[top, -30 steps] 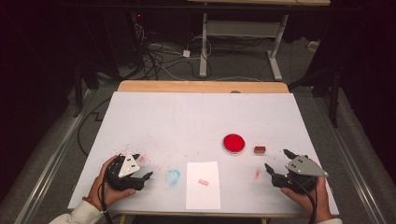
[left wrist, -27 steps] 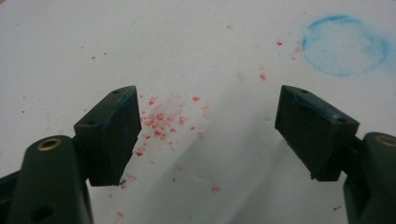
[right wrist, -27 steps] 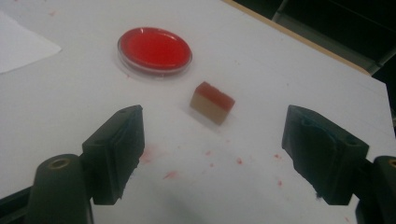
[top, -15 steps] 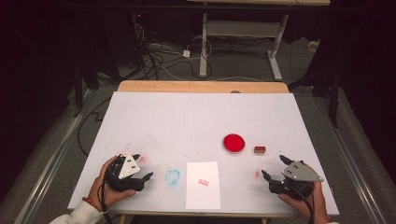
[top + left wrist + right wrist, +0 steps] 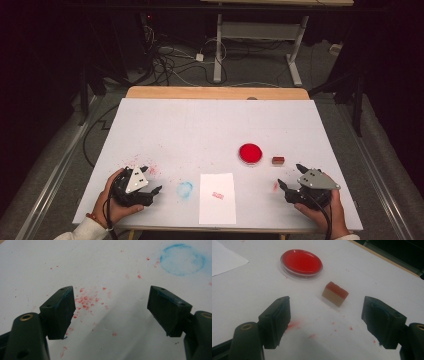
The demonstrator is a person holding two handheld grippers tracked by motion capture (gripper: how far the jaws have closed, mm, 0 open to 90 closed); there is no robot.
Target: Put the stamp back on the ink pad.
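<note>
Right now my right hand-held gripper (image 5: 325, 322) rests low on the bench (image 5: 200, 130), wide open with nothing in it, and it points at the little stamp block (image 5: 335, 293). The block lies on its side just ahead of the jaws, near the round red ink pad (image 5: 301, 262) but not touching it. I think I am lining up to pick the block up, so next I need to slide forward until the block sits between the jaws, then squeeze. My left hand-held gripper (image 5: 111, 310) is wide open too, holding nothing, over some red specks near a blue ring mark (image 5: 183, 258). The white paper (image 5: 218, 197) lies between my hands, close to the near edge. The bench has lots of free room farther back.
</note>
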